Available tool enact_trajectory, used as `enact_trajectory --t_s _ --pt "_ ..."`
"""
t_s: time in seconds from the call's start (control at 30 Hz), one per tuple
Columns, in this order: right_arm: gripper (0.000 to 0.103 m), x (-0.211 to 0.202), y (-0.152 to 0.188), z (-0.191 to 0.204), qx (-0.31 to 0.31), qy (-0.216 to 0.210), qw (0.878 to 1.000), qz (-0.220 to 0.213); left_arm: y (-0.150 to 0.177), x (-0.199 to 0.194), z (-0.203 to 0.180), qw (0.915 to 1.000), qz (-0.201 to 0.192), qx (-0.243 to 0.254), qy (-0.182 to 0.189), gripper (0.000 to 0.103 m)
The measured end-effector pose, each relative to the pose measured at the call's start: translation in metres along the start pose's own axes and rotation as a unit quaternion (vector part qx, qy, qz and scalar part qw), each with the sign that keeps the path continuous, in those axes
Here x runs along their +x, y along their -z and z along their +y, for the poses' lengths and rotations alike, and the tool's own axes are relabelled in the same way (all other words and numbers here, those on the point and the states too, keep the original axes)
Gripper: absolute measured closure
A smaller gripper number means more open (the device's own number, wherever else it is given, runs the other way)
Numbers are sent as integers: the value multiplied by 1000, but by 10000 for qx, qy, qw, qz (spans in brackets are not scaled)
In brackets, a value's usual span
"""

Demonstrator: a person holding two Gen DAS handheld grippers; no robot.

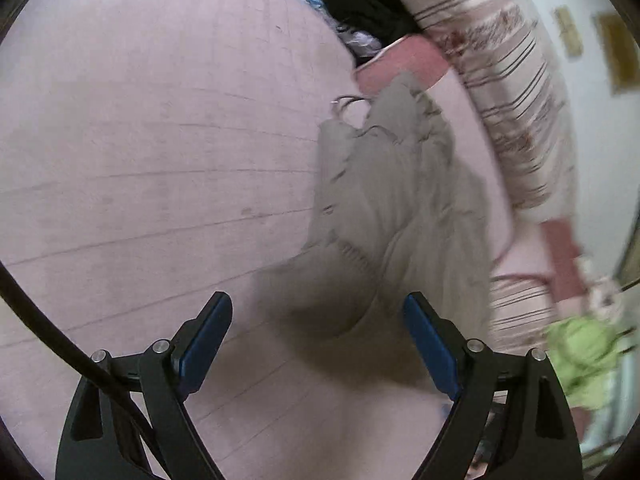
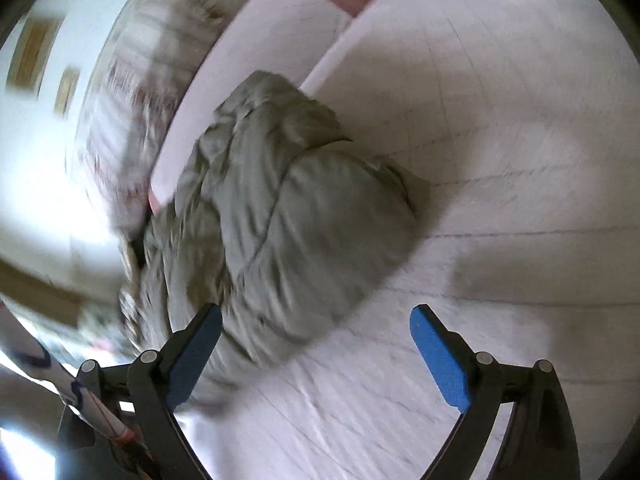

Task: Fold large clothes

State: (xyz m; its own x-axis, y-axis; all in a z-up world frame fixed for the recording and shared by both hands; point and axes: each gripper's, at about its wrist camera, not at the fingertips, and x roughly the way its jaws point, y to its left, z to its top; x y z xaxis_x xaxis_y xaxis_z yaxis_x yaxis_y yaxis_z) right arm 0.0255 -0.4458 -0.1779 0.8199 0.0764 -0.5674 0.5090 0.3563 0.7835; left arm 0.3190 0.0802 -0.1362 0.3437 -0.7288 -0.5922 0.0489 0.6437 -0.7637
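The crumpled grey-green padded garment (image 1: 384,200) lies bunched on the pale pink lined bedsheet (image 1: 160,140) beside a striped pillow (image 1: 508,92), so this looks like the opening step — picking a hem or corner to spread it flat before folding. The left gripper (image 1: 318,344) hangs above the sheet with jaws spread wide, gripping nothing. The right gripper (image 2: 316,354) is equally wide and empty — its left finger overlaps the garment's edge, though contact is unclear.

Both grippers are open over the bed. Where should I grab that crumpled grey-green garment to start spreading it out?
Probably the loose puckered edge of the garment nearest the right gripper, approached low from the near side. It lies bunched on the sheet, so only outer edges offer a clean pinch.
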Motion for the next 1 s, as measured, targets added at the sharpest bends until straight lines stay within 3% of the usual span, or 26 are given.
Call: enact_trajectory --t_s 0.03,0.13,0.23,0.3,0.37,0.4,0.43,0.57,0.6,0.7,0.8,0.83,0.93,1.0 --pt "6 7 -4 -2 188 -92 9998 -47 -3 6 1 9995 -39 -5 312 16" --pt "2 24 -13 -5 638 -309 9972 -254 -16 21 -1 9979 -282 38 585 15" --pt "0 35 -23 4 678 -140 9970 -347 -25 46 -6 9966 -8 61 823 13" --pt "0 47 -22 13 435 116 9986 -264 -28 64 -20 9976 204 269 598 7" --pt "0 54 -22 20 174 395 9988 -220 -29 76 -36 9981 330 513 34 5" --pt "0 56 -22 24 116 517 9984 -180 -28 79 -42 9972 398 592 -223 5" --pt "1 57 -24 23 158 576 9981 -116 -28 79 -46 9968 446 526 -407 13" --pt "44 46 -32 29 253 441 9986 156 -27 64 -65 9956 579 505 -528 49" --pt "53 40 -31 33 124 417 9989 180 -22 57 -74 9942 610 635 -614 51" --pt "60 15 -23 43 -297 395 9986 192 -6 39 -95 9896 608 1001 -835 54" --pt "60 -12 -7 38 -412 298 9984 245 12 24 -96 9867 562 1186 -959 52" --pt "60 -15 -3 34 -464 314 9981 268 15 26 -94 9851 554 1228 -1071 46" --pt "40 -8 3 23 -516 486 9968 371 14 34 -90 9758 361 1427 -1617 37" --pt "30 -8 3 19 -416 593 9968 325 19 20 -92 9746 247 1521 -1627 37"
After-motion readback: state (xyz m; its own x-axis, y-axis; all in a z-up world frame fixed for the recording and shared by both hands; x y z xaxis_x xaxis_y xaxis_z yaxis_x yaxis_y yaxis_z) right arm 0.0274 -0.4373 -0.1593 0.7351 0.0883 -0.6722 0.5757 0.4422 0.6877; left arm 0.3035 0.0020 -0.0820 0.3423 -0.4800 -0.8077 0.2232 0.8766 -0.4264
